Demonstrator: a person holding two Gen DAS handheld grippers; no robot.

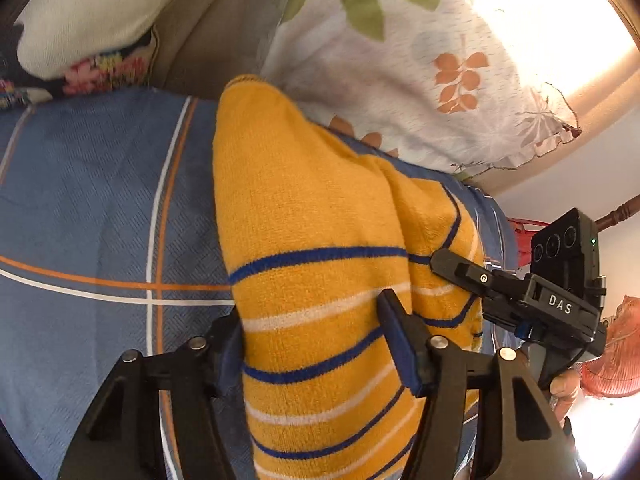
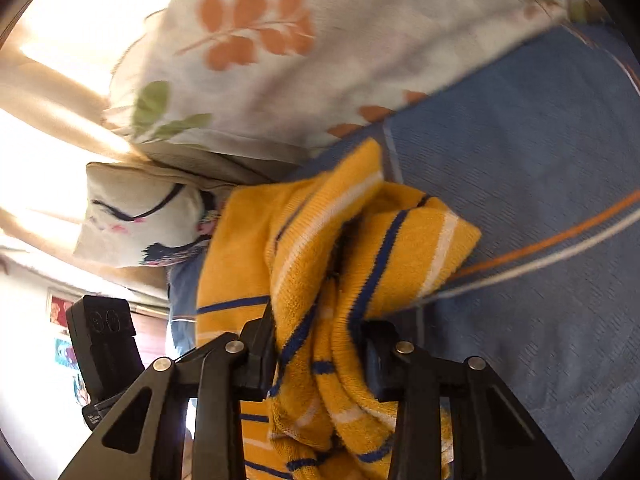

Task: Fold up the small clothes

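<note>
A small yellow knit garment (image 1: 304,208) with blue and white stripes lies on the blue bed sheet (image 1: 80,200). In the left wrist view my left gripper (image 1: 316,344) straddles its near end. The cloth lies flat between the pads, not bunched, so the jaws stand open. One finger (image 1: 452,268) of the right gripper reaches in at the garment's right edge. In the right wrist view my right gripper (image 2: 320,344) is shut on a bunched fold of the garment (image 2: 240,240), which hangs in creases between the pads.
A white pillow with orange and green leaves (image 1: 400,60) lies just behind the garment. A cream cushion (image 1: 88,12) sits at the back left. The sheet (image 2: 520,160) has orange and white stripes. Bright window light washes out the far side.
</note>
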